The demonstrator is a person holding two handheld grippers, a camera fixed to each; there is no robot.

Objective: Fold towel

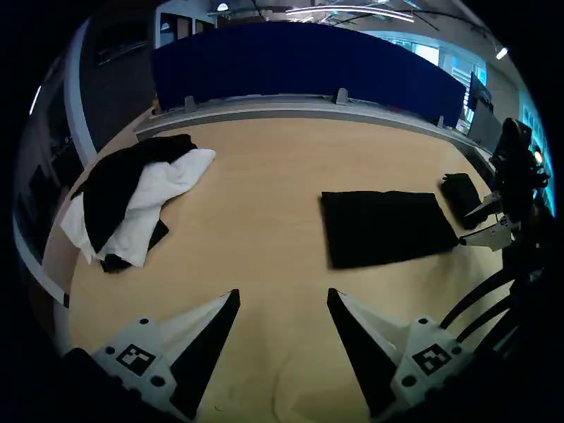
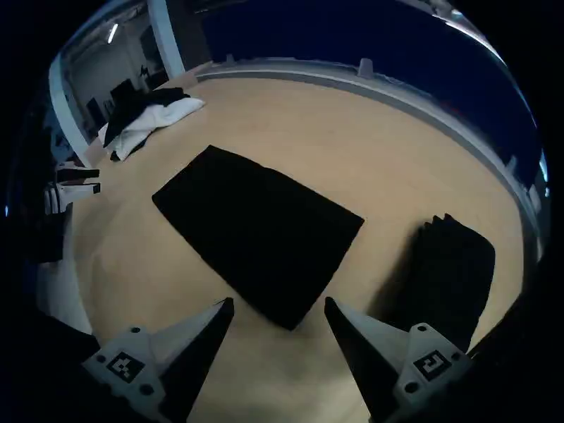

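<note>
**Black towel lies flat on the table, both grippers open**

The light wooden table (image 1: 282, 176) takes most of both views. Behind its far edge stands a dark blue partition (image 1: 296, 63), across the top of the left gripper view.

The black towel (image 1: 384, 225) lies spread flat as a rectangle, right of centre in the left gripper view. In the right gripper view it (image 2: 257, 229) lies in the middle of the frame, turned diagonally, with its nearest corner low in the picture.

A loose pile of black and white cloths (image 1: 134, 197) rests on the table at the left of the left gripper view, well apart from the towel. A stack of folded black cloths (image 2: 451, 278) sits at the lower right of the right gripper view, near the towel but not touching it.

The left gripper (image 1: 283, 292) is at the bottom of its own view, over bare table, with its fingers apart and nothing between them. The right gripper (image 2: 278, 302) is at the bottom of its own view, fingers also apart, and the nearest towel corner appears just between the two tips. I cannot tell whether they touch the cloth.
</note>
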